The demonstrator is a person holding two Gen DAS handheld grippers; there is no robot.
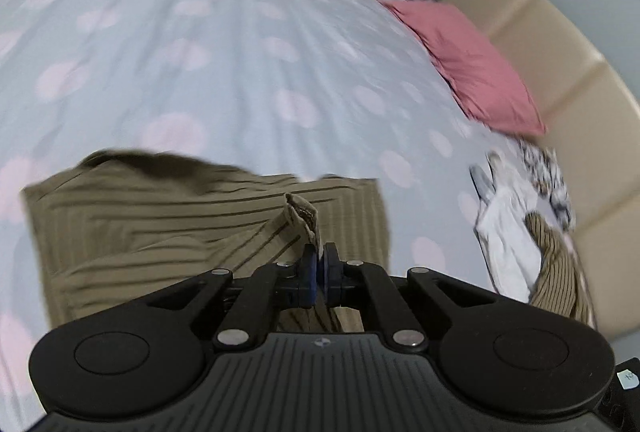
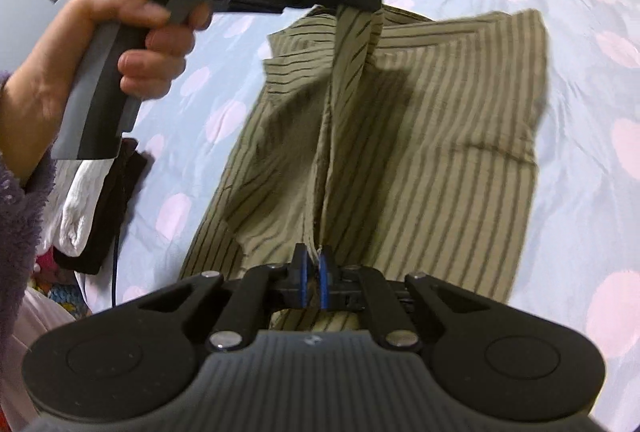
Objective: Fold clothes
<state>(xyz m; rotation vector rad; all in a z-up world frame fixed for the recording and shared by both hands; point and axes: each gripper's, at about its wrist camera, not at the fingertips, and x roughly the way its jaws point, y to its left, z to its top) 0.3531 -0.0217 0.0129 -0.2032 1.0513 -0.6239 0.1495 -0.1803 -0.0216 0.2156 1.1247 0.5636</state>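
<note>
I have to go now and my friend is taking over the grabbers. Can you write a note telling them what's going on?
Left gripper: shut on an edge of the striped garment, lifted off the bed.
Right gripper: shut on the same edge, nearer end.
The garment's other half lies flat on the dotted bedsheet.
Other clothes lie bunched near the headboard, beside a pink pillow.
Done: both grips are set.
Left: probably carry the edge over, lay it flat, finish folding.
</note>
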